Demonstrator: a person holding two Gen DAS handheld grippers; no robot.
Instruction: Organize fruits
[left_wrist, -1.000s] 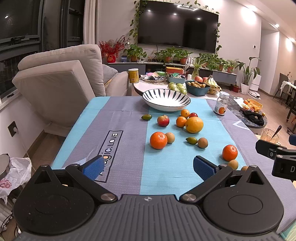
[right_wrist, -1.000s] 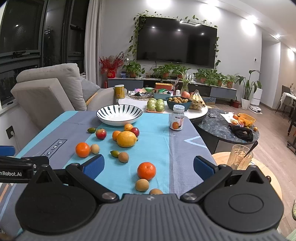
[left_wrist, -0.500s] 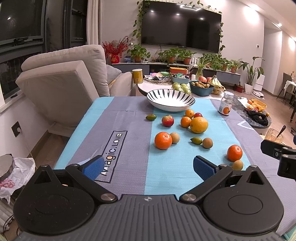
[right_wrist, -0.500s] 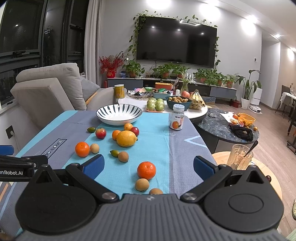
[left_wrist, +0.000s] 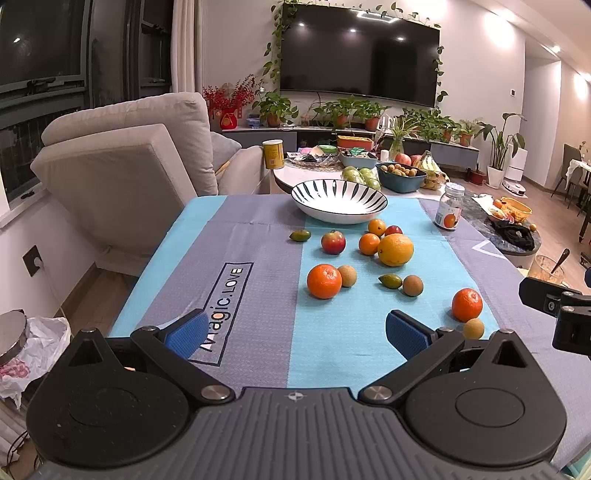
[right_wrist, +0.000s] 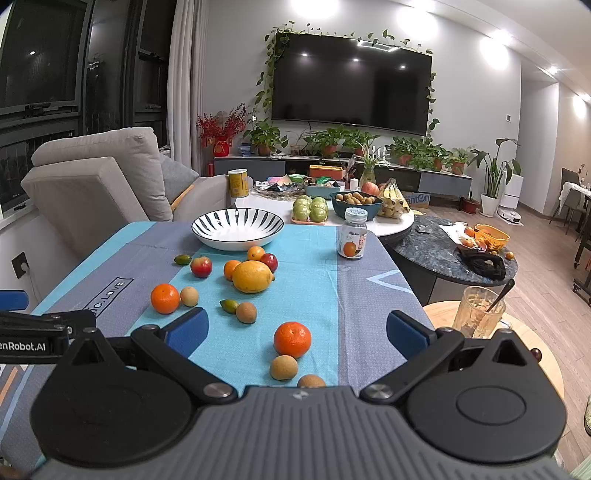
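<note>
Several loose fruits lie on the blue and grey tablecloth (left_wrist: 258, 332): a big yellow citrus (left_wrist: 395, 250) (right_wrist: 252, 276), oranges (left_wrist: 324, 281) (right_wrist: 292, 339), a red apple (left_wrist: 333, 242) (right_wrist: 201, 266), small brown fruits (right_wrist: 283, 367) and green ones (left_wrist: 299, 235). An empty striped white bowl (left_wrist: 339, 201) (right_wrist: 237, 228) stands beyond them. My left gripper (left_wrist: 295, 330) is open and empty over the near left cloth. My right gripper (right_wrist: 295, 328) is open and empty over the near orange.
A jar with an orange label (right_wrist: 352, 239) stands at the cloth's far right. A beige sofa (left_wrist: 122, 173) is on the left. A round side table with fruit bowls (right_wrist: 354, 201) stands behind. A glass with a spoon (right_wrist: 476, 312) sits on a low stool at right.
The left gripper has drifted slightly left and back, so the fruits sit further right in its view. The right gripper has barely moved. Both stay open.
</note>
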